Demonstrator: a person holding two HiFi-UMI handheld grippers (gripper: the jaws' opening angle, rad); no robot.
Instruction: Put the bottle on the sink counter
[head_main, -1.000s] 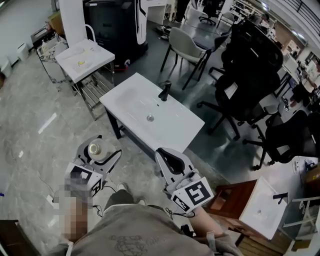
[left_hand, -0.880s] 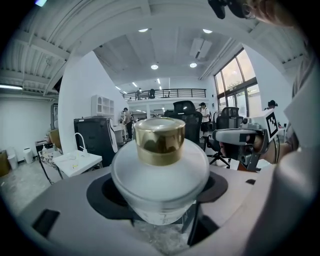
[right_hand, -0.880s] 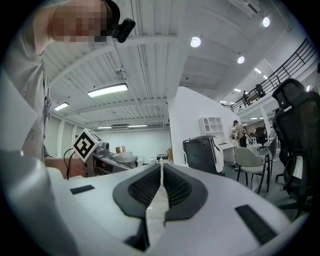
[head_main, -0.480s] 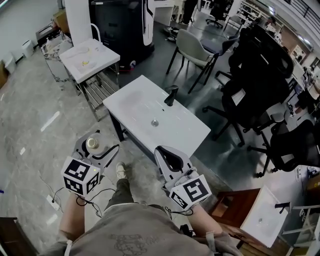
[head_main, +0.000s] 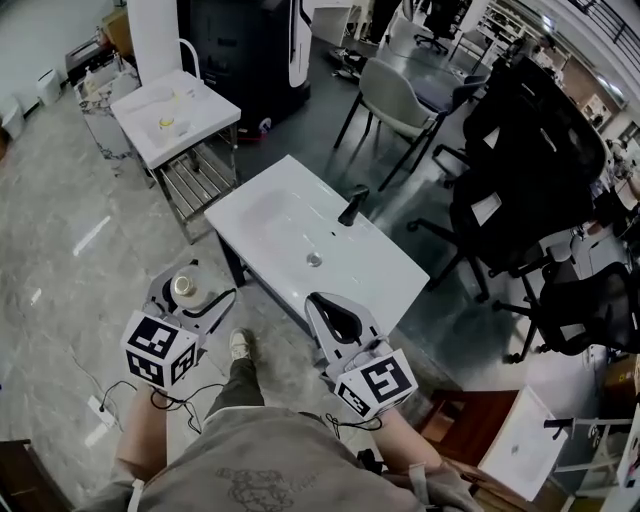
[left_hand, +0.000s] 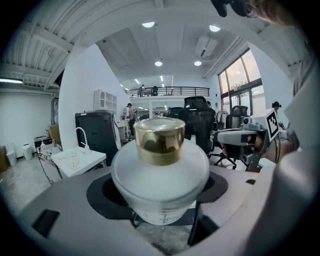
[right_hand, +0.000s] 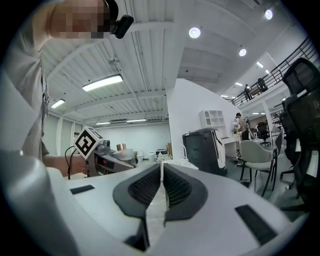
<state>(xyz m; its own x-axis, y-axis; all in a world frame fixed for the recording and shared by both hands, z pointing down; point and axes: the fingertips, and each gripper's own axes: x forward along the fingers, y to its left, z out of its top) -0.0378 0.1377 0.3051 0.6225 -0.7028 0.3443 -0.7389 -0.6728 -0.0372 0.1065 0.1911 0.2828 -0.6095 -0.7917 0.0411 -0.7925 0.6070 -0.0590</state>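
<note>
A small frosted bottle (left_hand: 160, 175) with a gold cap (left_hand: 159, 140) sits upright between the jaws of my left gripper (head_main: 190, 290), which is shut on it; in the head view the bottle (head_main: 185, 287) shows at lower left, above the floor. My right gripper (head_main: 335, 318) is shut with nothing in it, its pads (right_hand: 150, 187) pressed together, held near the front edge of the white sink counter (head_main: 270, 215). That sink counter has a basin with a drain (head_main: 314, 259) and a black faucet (head_main: 352, 205) at its back.
A second white sink stand (head_main: 175, 115) is at upper left, with a wire rack (head_main: 195, 180) beside it. A grey chair (head_main: 395, 100) and black office chairs (head_main: 530, 170) stand behind and right of the counter. Another sink (head_main: 520, 440) lies at lower right. My shoe (head_main: 240, 345) is on the marble floor.
The view has shifted closer to the sink counter. Both grippers hold about the same pose, the left still carrying the bottle.
</note>
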